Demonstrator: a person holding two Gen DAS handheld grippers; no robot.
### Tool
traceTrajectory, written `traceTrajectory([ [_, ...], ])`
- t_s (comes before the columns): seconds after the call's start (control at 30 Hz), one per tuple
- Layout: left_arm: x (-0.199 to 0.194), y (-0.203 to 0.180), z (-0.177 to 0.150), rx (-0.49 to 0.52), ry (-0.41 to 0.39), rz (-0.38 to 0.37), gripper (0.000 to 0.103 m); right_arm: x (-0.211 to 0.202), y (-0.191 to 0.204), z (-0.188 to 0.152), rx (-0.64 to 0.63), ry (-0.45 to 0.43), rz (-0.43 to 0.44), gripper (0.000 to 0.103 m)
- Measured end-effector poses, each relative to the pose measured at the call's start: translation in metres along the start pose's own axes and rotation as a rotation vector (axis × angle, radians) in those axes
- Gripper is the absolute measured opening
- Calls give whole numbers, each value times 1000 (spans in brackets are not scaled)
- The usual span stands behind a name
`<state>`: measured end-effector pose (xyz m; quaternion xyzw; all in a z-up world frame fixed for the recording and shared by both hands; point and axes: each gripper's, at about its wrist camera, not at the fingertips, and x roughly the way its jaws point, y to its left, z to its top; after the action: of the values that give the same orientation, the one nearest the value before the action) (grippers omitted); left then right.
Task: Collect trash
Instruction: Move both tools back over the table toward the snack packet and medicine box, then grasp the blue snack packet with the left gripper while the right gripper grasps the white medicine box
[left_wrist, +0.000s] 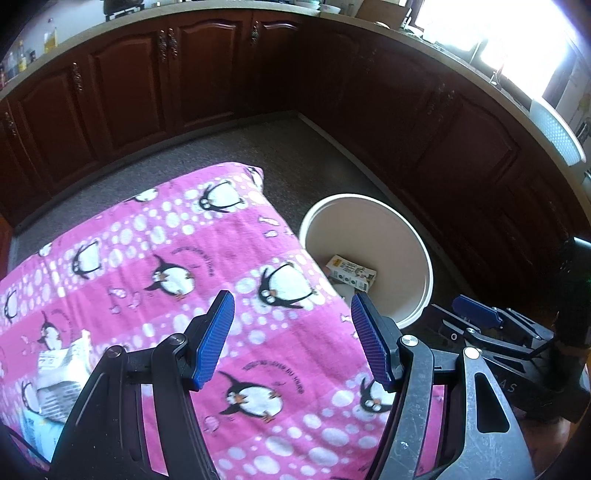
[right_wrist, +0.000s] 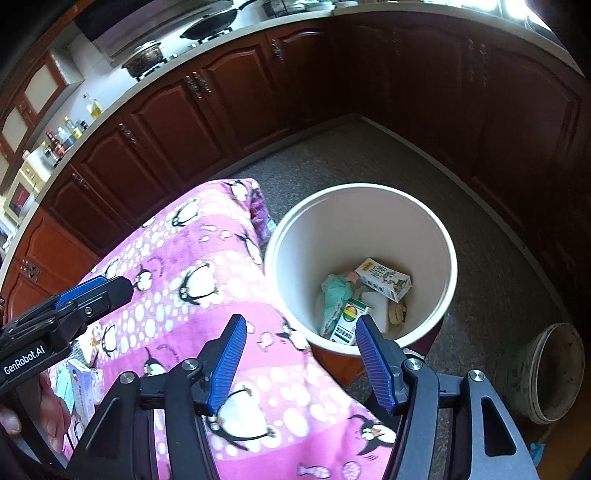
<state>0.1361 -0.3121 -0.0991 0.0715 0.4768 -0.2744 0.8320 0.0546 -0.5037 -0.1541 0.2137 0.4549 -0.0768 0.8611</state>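
Note:
A white bucket stands on the floor beside a table covered with a pink penguin cloth. Inside it lie a white carton, a green-and-white carton, a teal wrapper and other scraps. The bucket and one carton also show in the left wrist view. My right gripper is open and empty, over the table edge next to the bucket. My left gripper is open and empty above the cloth. Crumpled paper and boxes lie on the cloth at the left.
Dark wooden cabinets run around the kitchen corner under a countertop with bottles and a stove with pans. A dirty grey bucket stands on the speckled floor at the right. The other gripper shows right of the left gripper.

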Motion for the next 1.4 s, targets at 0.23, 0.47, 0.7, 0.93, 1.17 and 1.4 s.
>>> traceTrajectory([
  [0.23,-28,27,-16,-34,-34,31,65,-5,32,-7,-48,-3,39,62],
  [0.47,-57,61,-38,-70,-56,77,65,-2,71,-18,-110,10,74,63],
  [0.7,-89,104,-68,-129,-67,96,65,-3,117,-30,-193,24,117,63],
  [0.93,-124,165,-99,-243,-44,97,65,7,159,-47,-272,81,188,63],
  [1.17,-148,228,-140,-404,-9,119,65,26,200,-66,-314,175,268,65],
  [1.4,-150,264,-181,-578,0,116,67,50,246,-96,-366,263,314,66],
])
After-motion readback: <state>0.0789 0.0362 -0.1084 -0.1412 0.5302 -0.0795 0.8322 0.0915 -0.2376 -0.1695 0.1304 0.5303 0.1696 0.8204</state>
